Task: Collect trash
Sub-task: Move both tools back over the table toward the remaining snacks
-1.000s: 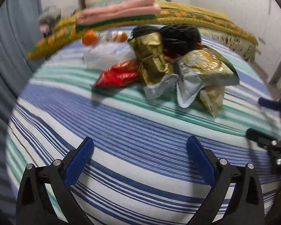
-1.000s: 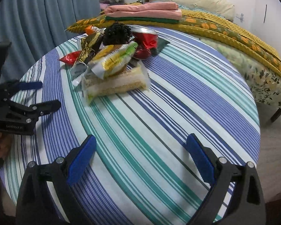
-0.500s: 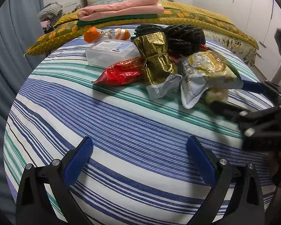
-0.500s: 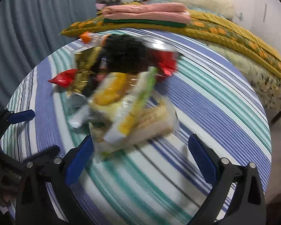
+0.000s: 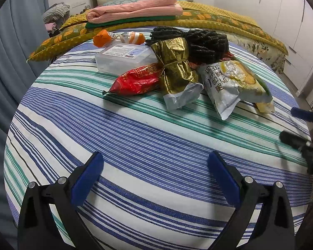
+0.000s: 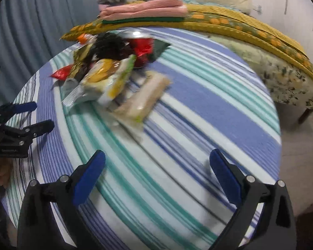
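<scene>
right gripper (image 6: 156, 166) pulling back from the trash pile (image 6: 106, 77) since half a second ago, fingers spread and holding nothing, left gripper (image 5: 155, 166) also spread (empty), wrappers lying well ahead of both on the striped table (image 5: 135, 135), right view blurring

A heap of crumpled snack wrappers lies toward the far side of the striped tablecloth: a red foil packet (image 5: 136, 80) flat at the left, a gold foil wrapper (image 5: 174, 66) tied at its waist and leaning over it, and a silver-and-yellow printed pouch (image 5: 231, 83) puffed up at the right — touching one another. A tan biscuit pack (image 6: 144, 99) lies nearest, blurred.
</scene>
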Action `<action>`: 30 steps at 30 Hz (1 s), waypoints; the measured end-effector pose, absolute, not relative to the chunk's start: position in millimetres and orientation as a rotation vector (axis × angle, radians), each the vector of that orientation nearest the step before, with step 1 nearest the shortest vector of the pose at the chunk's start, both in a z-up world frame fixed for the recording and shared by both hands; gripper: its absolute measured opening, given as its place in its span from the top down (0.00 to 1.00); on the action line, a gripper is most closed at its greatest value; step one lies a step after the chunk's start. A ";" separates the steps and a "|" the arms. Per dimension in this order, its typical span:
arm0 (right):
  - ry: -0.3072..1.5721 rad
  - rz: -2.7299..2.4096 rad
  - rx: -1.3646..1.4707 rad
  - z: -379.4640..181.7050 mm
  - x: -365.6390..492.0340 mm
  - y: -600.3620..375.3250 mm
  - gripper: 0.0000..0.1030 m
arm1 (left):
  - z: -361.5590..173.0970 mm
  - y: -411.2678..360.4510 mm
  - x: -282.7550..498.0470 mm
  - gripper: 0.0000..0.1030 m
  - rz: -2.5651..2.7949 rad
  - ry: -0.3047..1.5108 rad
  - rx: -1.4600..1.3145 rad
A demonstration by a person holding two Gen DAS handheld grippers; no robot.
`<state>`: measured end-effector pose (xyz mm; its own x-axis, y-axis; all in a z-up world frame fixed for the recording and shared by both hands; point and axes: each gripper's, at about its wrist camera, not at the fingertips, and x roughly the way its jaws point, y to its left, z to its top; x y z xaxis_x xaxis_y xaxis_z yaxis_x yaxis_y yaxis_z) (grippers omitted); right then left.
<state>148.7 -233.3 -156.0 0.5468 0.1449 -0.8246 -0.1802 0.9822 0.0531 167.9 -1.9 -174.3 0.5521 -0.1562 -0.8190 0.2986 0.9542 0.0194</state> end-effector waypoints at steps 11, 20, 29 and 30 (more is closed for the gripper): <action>0.964 0.198 -0.058 -161.0 154.9 -224.0 0.04 | -165.5 -8.2 193.4 0.04 -0.334 0.929 0.051; 0.963 0.200 -0.057 -160.6 152.9 -223.8 0.04 | -162.7 -29.3 235.6 0.35 -0.312 0.920 -0.024; 0.963 0.199 -0.057 -159.9 152.7 -224.0 0.04 | -143.4 -16.0 204.1 0.58 -0.368 0.957 0.047; 0.963 0.199 -0.057 -159.9 152.7 -224.1 0.04 | -140.7 -10.8 193.8 0.57 -0.371 0.971 0.058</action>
